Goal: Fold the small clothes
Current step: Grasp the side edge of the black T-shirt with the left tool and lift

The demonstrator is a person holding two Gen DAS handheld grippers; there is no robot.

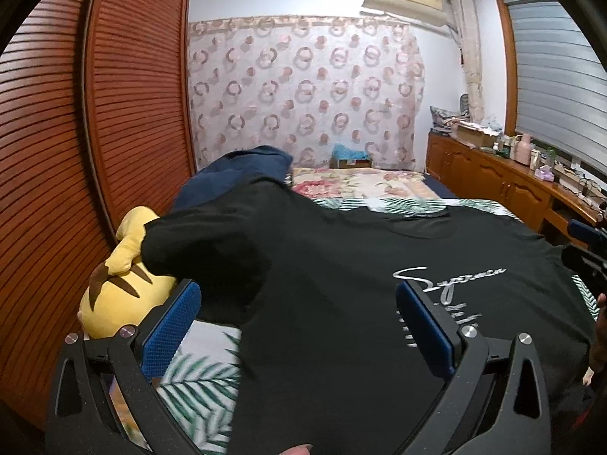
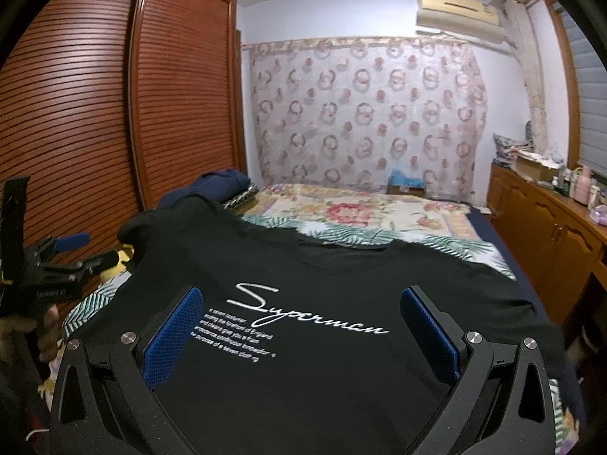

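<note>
Both wrist cameras look low and close along the bed (image 1: 364, 185) toward the curtained far wall. The left view sits nearer the wardrobe (image 1: 125, 94); the right centres the black T-shirt (image 2: 322, 303). Both share shirt, curtain (image 2: 364, 113), wardrobe.

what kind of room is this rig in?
A home bedroom, most likely: a bed with a T-shirt spread on it, a louvred wardrobe alongside, and a wall air conditioner.
</note>
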